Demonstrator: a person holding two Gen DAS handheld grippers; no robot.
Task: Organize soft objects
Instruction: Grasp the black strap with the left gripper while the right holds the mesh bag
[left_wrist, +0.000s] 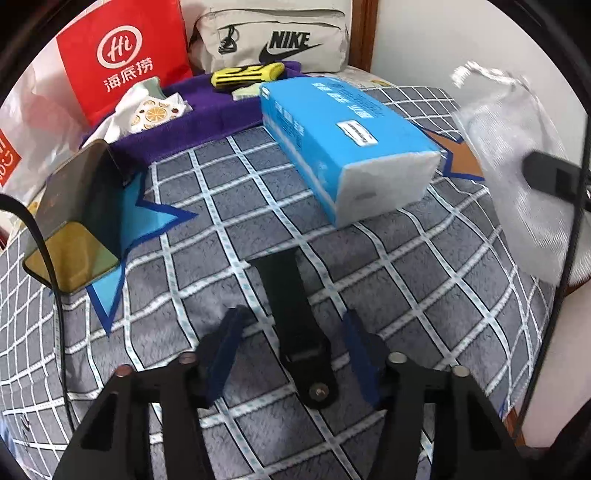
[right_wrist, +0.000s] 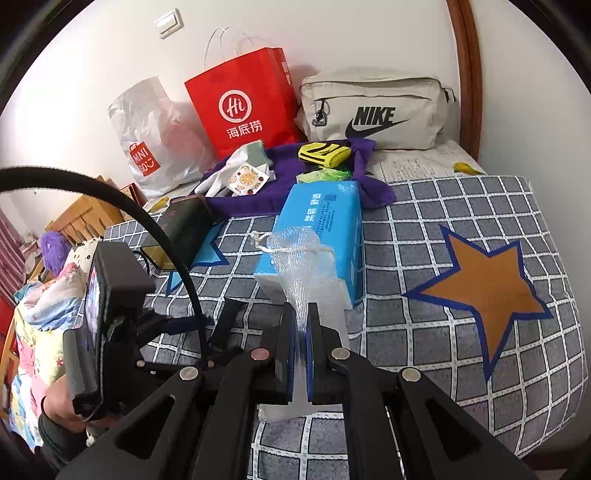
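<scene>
My right gripper (right_wrist: 302, 314) is shut on a white mesh drawstring pouch (right_wrist: 295, 254) and holds it up above the checked blanket (right_wrist: 406, 229), in front of a blue tissue pack (right_wrist: 325, 221). In the left wrist view the pouch (left_wrist: 517, 166) hangs blurred at the right, with the right gripper's finger (left_wrist: 550, 177) on it. My left gripper (left_wrist: 291, 325) is open and empty, low over the blanket (left_wrist: 221, 221), with a black strap (left_wrist: 291, 314) lying between its fingers. The tissue pack (left_wrist: 343, 136) lies ahead of it.
A purple cloth (right_wrist: 288, 177) at the back holds a yellow item (right_wrist: 325, 153), white gloves (right_wrist: 221, 177) and a fruit-print packet (right_wrist: 247, 179). Behind stand a red paper bag (right_wrist: 243, 107), a Nike bag (right_wrist: 376, 110) and a plastic bag (right_wrist: 155, 140). A dark box (left_wrist: 77, 206) lies left.
</scene>
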